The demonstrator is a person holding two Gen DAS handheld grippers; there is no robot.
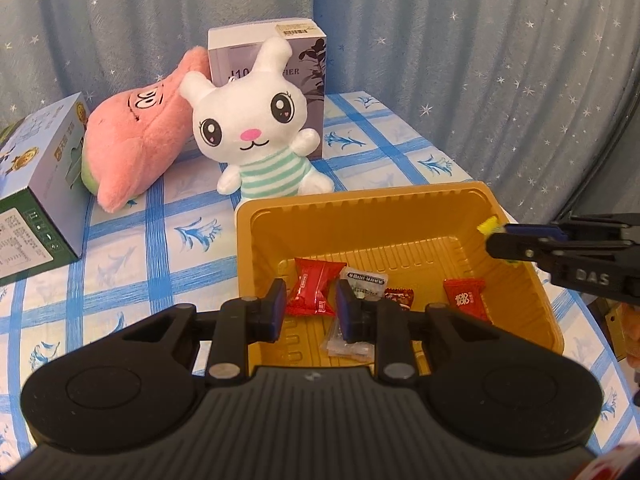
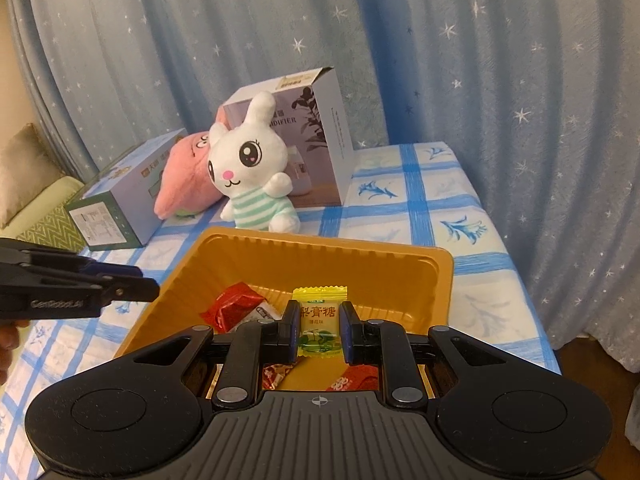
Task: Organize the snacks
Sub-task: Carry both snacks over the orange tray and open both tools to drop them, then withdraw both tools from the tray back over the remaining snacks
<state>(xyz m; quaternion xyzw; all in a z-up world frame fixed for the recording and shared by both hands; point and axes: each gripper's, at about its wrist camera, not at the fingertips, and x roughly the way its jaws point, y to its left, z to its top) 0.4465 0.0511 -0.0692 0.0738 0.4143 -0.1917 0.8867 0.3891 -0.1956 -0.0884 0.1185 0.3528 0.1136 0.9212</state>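
Tongs: right gripper (image 2: 319,330) pinches one yellow candy (image 2: 320,320), whose label only its own camera shows; left gripper (image 1: 311,308) nearly closed, empty, above tray (image 1: 360,208) holding three red candies.

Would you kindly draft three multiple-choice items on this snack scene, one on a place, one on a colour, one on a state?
1. Where does the white plush rabbit in a green-striped shirt sit?
A. Inside the tray
B. On the checked cloth behind the tray
C. On top of a box

2. What colour is the ribbed plastic tray?
A. Golden-yellow
B. Blue
C. White

3. What is the right gripper doing?
A. Standing wide open
B. Gripping a red packet
C. Shut on the yellow-green wrapped candy

Answers: 1 B, it sits past the tray's far rim; 2 A, its walls are golden; 3 C, the pads pinch the candy over the tray.
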